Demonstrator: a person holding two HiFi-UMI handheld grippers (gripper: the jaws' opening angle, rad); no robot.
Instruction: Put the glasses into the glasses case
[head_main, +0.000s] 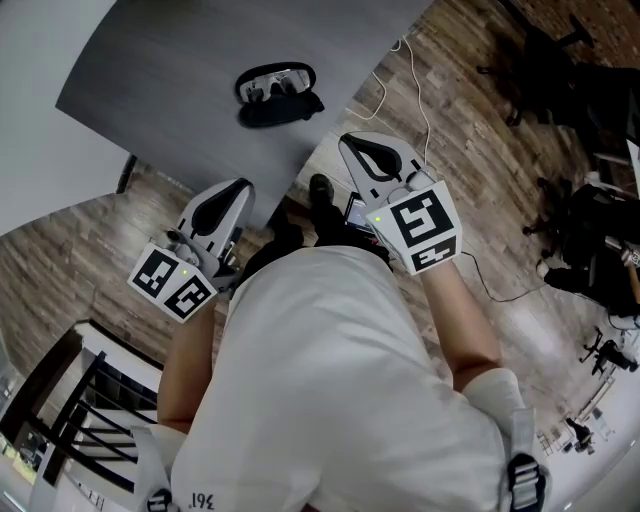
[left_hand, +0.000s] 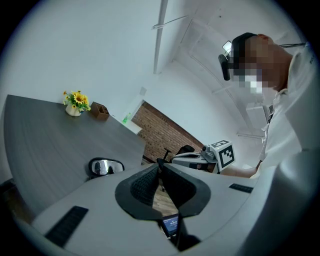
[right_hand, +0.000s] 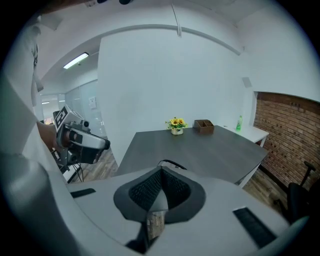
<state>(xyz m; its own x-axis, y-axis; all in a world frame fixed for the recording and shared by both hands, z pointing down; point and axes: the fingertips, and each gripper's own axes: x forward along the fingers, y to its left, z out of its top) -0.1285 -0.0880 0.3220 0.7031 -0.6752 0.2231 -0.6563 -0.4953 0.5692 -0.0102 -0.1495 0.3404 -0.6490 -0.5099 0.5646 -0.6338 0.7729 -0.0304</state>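
Hovering mid-frame, jaws together and empty, left tool (head_main: 240, 187) and right tool (head_main: 347, 141) are leaving the glasses (head_main: 275, 82) apparently unpacked against the case (head_main: 287, 109), upper centre.

You're working in bright, even light; a ceiling strip (right_hand: 76, 60) glows (upper left of the right gripper view). Both gripper views bulge fisheye-style, with black corners.
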